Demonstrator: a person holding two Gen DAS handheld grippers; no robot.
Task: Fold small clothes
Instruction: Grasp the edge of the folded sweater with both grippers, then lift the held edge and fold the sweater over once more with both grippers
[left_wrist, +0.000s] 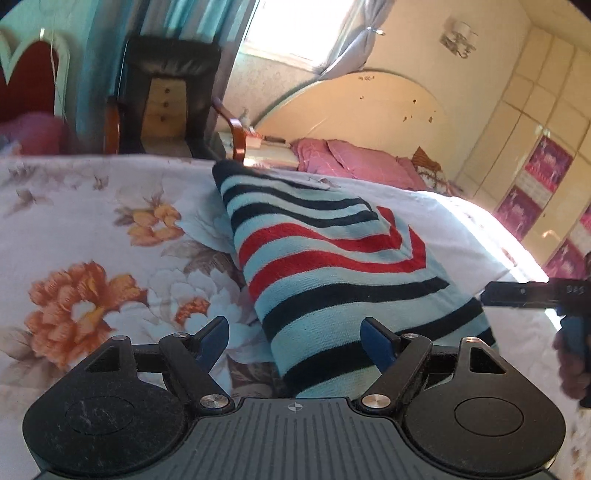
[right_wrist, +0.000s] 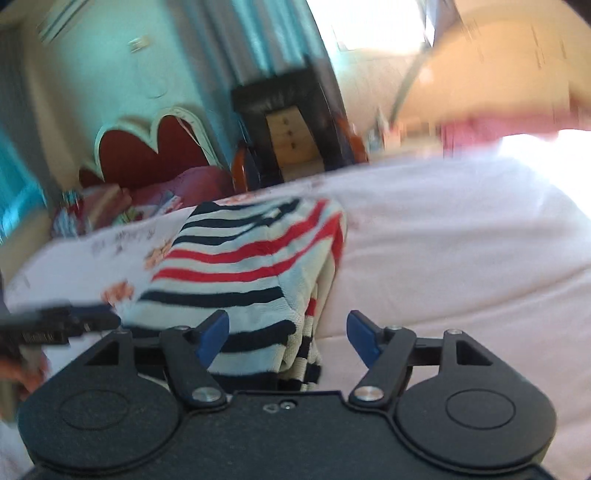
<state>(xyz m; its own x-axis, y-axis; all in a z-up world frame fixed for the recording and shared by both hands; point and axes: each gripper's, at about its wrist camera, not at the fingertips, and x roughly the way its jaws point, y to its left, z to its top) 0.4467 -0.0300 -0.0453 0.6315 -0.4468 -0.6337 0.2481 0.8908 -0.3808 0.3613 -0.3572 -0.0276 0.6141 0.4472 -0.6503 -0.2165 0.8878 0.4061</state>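
finishing a fold — our left claw (left_wrist: 295, 341) and right claw (right_wrist: 288, 338) both gape wide, empty, just before the striped garment (left_wrist: 332, 266) — next we regrip an edge.

Pale blue garment (left_wrist: 332, 266) with navy and red stripes; white bedspread (left_wrist: 92, 229) with orange flowers.

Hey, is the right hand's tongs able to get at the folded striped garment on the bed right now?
Probably yes. The right tongs stand open just over the near edge of the striped garment, which lies folded on the floral bedsheet. Nothing lies between them; the left tongs are off to the side.
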